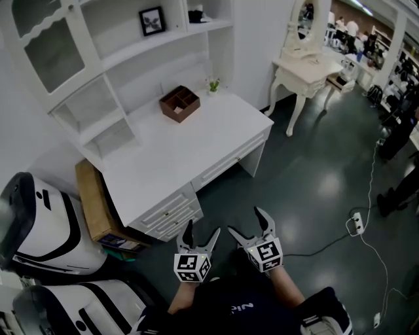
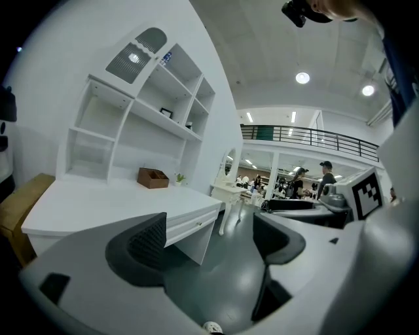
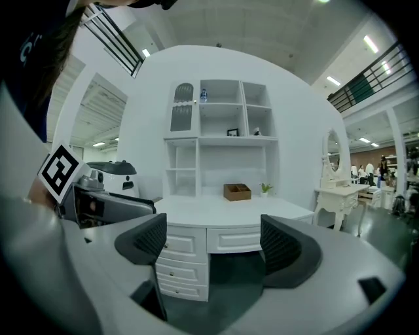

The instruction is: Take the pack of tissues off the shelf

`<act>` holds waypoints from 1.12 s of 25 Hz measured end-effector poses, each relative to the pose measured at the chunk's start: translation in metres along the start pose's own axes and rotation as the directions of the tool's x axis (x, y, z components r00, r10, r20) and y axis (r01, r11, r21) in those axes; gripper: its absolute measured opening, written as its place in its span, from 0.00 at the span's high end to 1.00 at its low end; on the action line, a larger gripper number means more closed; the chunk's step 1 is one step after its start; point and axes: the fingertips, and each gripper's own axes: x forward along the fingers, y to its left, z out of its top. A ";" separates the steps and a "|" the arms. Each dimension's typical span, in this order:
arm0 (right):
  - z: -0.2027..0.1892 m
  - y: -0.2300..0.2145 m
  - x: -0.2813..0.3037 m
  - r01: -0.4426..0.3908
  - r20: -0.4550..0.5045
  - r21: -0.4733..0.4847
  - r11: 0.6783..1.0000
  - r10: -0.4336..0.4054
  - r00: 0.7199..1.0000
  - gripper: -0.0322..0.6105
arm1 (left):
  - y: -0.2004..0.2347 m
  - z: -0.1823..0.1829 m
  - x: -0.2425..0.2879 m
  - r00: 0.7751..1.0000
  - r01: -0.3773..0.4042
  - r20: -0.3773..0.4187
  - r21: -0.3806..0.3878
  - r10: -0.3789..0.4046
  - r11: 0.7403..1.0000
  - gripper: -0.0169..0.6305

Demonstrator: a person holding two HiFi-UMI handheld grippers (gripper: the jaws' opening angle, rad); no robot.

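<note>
A white desk (image 1: 183, 154) with a shelf unit stands ahead of me. On its upper right shelf lies a small white pack, likely the tissues (image 1: 196, 14), also visible as the pack (image 3: 256, 133) beside a black picture frame (image 3: 232, 132). My left gripper (image 1: 202, 230) and right gripper (image 1: 247, 221) are held side by side over the dark floor in front of the desk drawers, far from the shelf. Both are open with nothing between the jaws, as the left gripper (image 2: 209, 239) and right gripper (image 3: 213, 241) views show.
A brown wooden box (image 1: 180, 103) and a small plant (image 1: 213, 85) sit on the desk top. White robots (image 1: 39, 222) and a tan crate (image 1: 95, 203) stand at the left. To the right are a white vanity table (image 1: 308, 69) and a power strip (image 1: 357, 224) with cable.
</note>
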 end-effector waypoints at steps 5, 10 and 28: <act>0.009 -0.043 0.037 -0.058 -0.012 -0.025 0.998 0.057 0.998 0.27 | 0.005 0.017 0.050 0.999 -0.046 0.012 -0.009 0.046 0.999 0.36; 0.019 -0.094 0.071 -0.103 -0.004 -0.047 0.994 0.103 0.995 0.27 | 0.005 0.031 0.100 0.994 -0.103 0.023 -0.019 0.103 0.995 0.36; 0.017 -0.217 0.114 -0.125 -0.033 -0.007 0.992 0.125 0.992 0.28 | -0.017 0.045 0.214 0.983 -0.182 0.004 -0.025 0.182 0.983 0.36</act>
